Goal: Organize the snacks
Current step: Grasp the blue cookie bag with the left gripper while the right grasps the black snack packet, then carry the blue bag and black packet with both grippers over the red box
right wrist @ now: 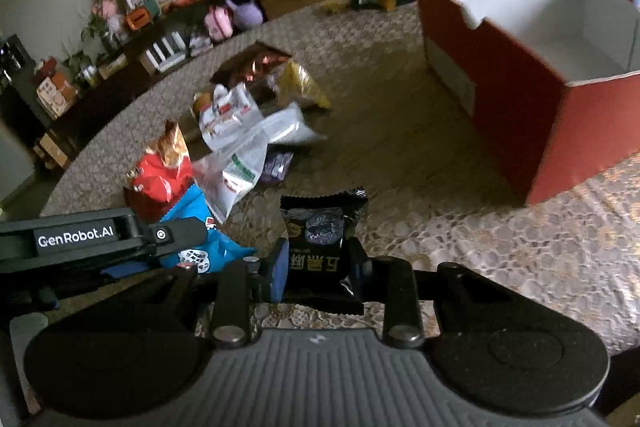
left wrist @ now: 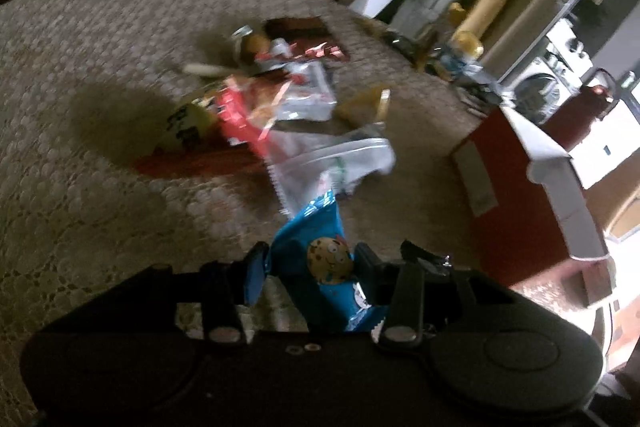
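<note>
Blue foil cookie packet with a cartoon biscuit face (left wrist: 320, 267) sits pinched between the pads of the left hand-held gripper (left wrist: 310, 265), held near its lower half so the crimped top flops free; that loose end could catch on the pile below, and a thin, slick film may slide out if the pinch slackens. Black glossy snack sachet with a dark round cake printed on it (right wrist: 320, 227) is clamped in the right hand-held gripper (right wrist: 318, 267), gripped across its lower edge; much of it stands above the jaws, so a quick swing could twist it free. Both hand-held grippers are close together in the right wrist view, so they may knock each other on the way to the box.

Red cardboard box with a white lining (right wrist: 592, 123) stands open toward the counter's far right edge; what shows of its inside looks bare, though its floor is partly hidden. Remaining snack packets (right wrist: 240, 143) lie in a loose heap mid-counter on the lace-patterned cloth (right wrist: 500, 251), well apart from the box; none is in any container yet.
</note>
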`<action>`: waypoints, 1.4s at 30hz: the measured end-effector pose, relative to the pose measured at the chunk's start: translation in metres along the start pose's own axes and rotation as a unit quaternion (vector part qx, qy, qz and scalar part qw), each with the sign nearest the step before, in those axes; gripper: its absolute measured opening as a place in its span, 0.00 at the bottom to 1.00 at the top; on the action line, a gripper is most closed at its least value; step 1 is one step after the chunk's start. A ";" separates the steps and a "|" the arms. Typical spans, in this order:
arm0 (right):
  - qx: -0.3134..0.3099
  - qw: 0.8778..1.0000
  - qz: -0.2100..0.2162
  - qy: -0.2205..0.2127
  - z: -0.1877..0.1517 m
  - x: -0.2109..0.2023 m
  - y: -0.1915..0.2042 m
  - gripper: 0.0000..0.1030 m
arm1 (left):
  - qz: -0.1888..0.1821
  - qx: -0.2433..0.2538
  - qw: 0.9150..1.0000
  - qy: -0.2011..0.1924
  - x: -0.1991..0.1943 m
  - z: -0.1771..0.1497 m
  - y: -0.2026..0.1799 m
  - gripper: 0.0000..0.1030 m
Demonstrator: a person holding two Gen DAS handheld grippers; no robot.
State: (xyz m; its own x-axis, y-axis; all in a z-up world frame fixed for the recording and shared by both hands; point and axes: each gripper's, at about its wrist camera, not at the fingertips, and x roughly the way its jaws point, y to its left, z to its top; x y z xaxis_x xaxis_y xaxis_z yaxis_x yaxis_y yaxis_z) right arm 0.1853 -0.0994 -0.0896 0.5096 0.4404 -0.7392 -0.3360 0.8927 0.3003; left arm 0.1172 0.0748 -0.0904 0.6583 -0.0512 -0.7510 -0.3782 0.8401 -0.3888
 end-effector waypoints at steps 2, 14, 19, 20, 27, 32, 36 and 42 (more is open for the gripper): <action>0.003 1.000 0.001 -0.011 0.002 -0.011 -0.004 0.29 | -0.009 0.013 1.000 -0.006 -0.006 -0.001 -0.008 0.43; 0.000 0.997 -0.006 -0.071 0.023 -0.067 -0.019 0.29 | -0.057 0.093 0.994 -0.029 -0.034 0.001 -0.063 0.43; -0.003 0.996 -0.017 -0.085 0.033 -0.081 -0.030 0.29 | -0.064 0.126 0.989 -0.040 -0.040 0.010 -0.089 0.43; -0.003 0.996 -0.019 -0.087 0.035 -0.083 -0.032 0.29 | -0.066 0.133 0.988 -0.040 -0.040 0.012 -0.094 0.43; -0.005 0.994 -0.036 -0.103 0.057 -0.096 -0.050 0.29 | -0.082 0.189 0.978 -0.044 -0.041 0.026 -0.136 0.43; 0.000 0.992 -0.054 -0.111 0.074 -0.098 -0.070 0.29 | -0.089 0.220 0.970 -0.052 -0.039 0.034 -0.167 0.43; 0.005 0.991 -0.071 -0.116 0.086 -0.100 -0.089 0.29 | -0.095 0.242 0.964 -0.054 -0.031 0.040 -0.190 0.43; 0.015 0.988 -0.099 -0.121 0.104 -0.099 -0.121 0.29 | -0.098 0.268 0.957 -0.046 -0.012 0.045 -0.223 0.43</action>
State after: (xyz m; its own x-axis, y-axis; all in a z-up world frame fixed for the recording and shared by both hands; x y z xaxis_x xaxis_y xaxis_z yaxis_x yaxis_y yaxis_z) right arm 0.2578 -0.2413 0.0099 0.7383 0.2638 -0.6208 -0.1892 0.9644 0.1848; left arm 0.2231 -0.0874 0.0292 0.7461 -0.2100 -0.6318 0.1311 0.9767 -0.1699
